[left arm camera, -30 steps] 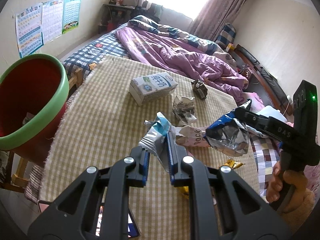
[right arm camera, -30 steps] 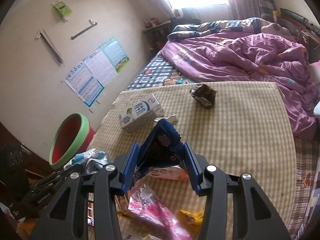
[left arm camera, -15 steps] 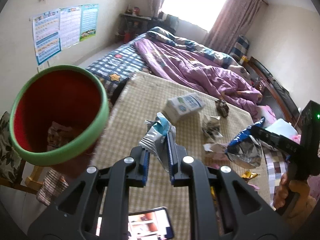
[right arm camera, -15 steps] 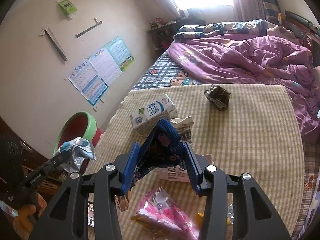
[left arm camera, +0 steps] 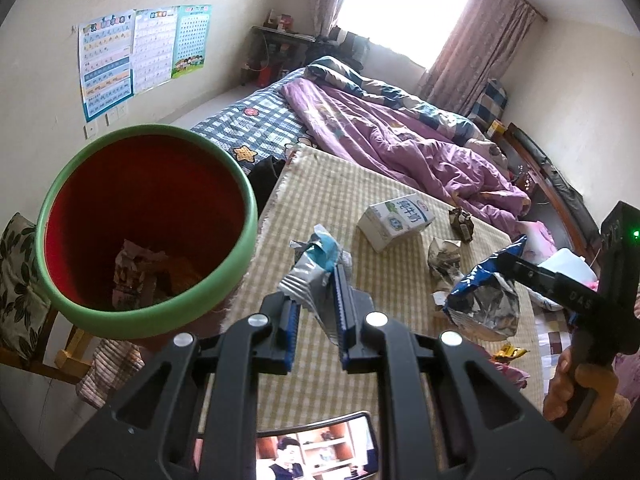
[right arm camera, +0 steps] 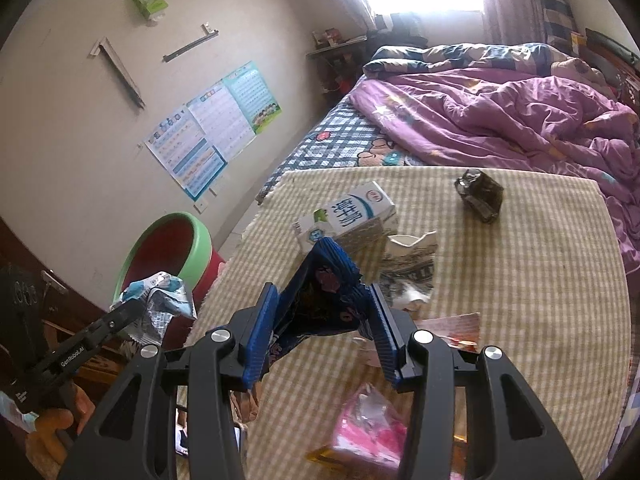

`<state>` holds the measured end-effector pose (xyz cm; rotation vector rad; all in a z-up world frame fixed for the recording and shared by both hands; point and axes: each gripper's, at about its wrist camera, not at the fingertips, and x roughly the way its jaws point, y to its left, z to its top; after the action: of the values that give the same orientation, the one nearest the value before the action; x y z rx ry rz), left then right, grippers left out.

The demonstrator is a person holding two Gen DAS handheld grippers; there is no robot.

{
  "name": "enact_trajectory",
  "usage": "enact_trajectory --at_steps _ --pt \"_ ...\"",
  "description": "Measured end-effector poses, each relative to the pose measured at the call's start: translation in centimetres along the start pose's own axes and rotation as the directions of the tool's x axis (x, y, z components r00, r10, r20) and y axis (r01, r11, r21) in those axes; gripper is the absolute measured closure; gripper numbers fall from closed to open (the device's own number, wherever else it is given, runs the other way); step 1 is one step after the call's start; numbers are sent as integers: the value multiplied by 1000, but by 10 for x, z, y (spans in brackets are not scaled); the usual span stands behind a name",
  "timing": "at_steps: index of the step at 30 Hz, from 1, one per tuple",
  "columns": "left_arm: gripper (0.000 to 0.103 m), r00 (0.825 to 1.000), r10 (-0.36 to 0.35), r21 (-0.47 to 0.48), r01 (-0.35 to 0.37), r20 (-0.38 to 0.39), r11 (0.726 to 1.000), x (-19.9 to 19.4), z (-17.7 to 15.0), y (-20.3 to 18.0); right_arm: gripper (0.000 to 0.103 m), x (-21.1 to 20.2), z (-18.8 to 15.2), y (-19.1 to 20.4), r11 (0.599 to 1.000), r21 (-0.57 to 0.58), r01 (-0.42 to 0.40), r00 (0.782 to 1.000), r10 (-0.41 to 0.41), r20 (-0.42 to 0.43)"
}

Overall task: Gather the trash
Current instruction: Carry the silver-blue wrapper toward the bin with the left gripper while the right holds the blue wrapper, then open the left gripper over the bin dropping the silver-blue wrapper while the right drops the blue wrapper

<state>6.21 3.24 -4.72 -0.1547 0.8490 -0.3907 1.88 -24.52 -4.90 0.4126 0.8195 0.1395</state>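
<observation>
My left gripper is shut on a crumpled silver and blue wrapper, held just right of the red bin with a green rim, which has some trash at its bottom. My right gripper is shut on a dark blue snack bag above the checked table. In the left wrist view the blue snack bag hangs from the right gripper at the right. In the right wrist view the silver wrapper and the left gripper sit in front of the bin.
On the table lie a white milk carton, a crumpled paper wrapper, a dark wrapper, a pink packet and a yellow wrapper. A phone lies at the near edge. A bed with a purple quilt stands beyond.
My left gripper has swung left with the silver wrapper, so the bin now fills more of its view. My right gripper has also shifted left with the blue bag.
</observation>
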Motion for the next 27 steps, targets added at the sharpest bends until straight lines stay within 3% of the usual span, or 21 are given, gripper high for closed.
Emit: enact_trajectory --at_steps 27 --pt "88 998 -70 31 70 5 997 -6 29 59 58 35 7 76 999 10 32 999 -33 20"
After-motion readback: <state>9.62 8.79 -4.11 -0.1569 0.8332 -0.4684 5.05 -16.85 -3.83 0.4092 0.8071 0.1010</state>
